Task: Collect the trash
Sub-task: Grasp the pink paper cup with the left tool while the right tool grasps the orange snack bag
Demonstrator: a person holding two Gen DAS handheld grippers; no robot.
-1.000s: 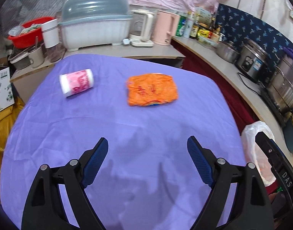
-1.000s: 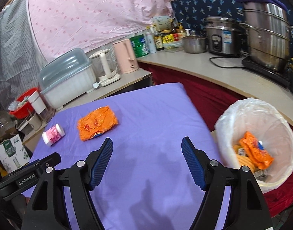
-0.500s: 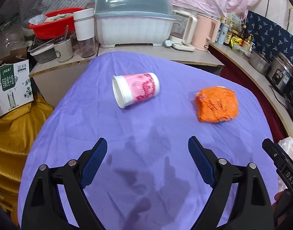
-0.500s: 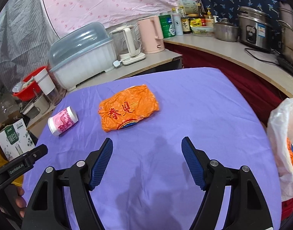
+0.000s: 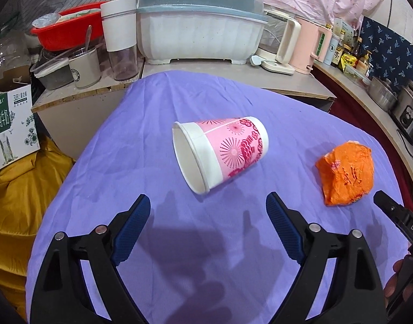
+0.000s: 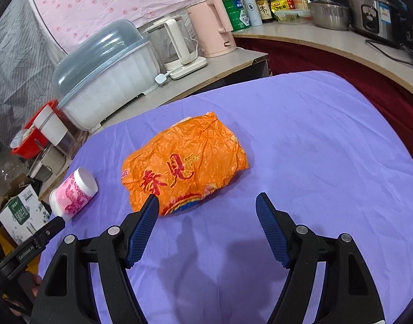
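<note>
A pink and white paper cup [image 5: 221,152] lies on its side on the purple tablecloth [image 5: 206,256], its mouth toward me. My left gripper [image 5: 207,206] is open and empty, just short of the cup. A crumpled orange wrapper [image 6: 183,163] lies mid-table; it also shows in the left wrist view [image 5: 346,172] at the right. My right gripper [image 6: 207,205] is open and empty, its left fingertip [image 6: 152,202] at the wrapper's near edge. The cup also shows in the right wrist view [image 6: 72,193] at the left.
A white dish box with a grey lid [image 5: 201,24], a glass kettle [image 6: 176,46] and a pink kettle [image 6: 213,27] stand on the counter behind the table. A red basin [image 5: 63,32] and a carton [image 5: 9,124] are at the left. Pots [image 6: 368,8] stand at the right.
Both grippers moved forward and swung left: the left one closed in on the cup, the right one on the orange wrapper. The white trash bag left the right wrist view.
</note>
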